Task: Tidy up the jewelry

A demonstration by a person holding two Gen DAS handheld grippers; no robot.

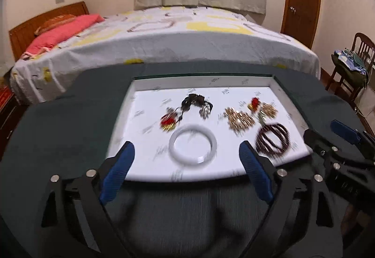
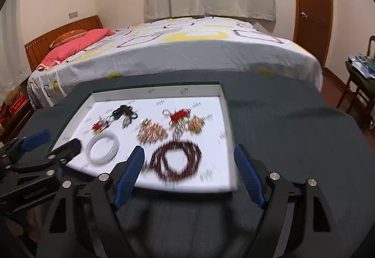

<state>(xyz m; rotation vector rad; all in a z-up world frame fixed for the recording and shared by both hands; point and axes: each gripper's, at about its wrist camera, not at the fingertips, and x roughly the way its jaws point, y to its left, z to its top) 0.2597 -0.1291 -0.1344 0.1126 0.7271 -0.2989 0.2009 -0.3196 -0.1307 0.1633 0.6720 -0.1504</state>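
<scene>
Nothing looks sorted yet, I'd judge: my left tool (image 1: 186,151) and right tool (image 2: 188,156) hover spread and empty over the white tray (image 1: 150,171) where the white bangle (image 1: 192,145), dark bead bracelet (image 2: 176,161) and other jewelry lie loose.

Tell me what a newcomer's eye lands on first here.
A white tray on the dark cloth, strewn with jewelry: a pale bangle near its front edge, and a dark red bead bracelet coiled to its right. Both grippers, left and right, hover open in front of it.
</scene>
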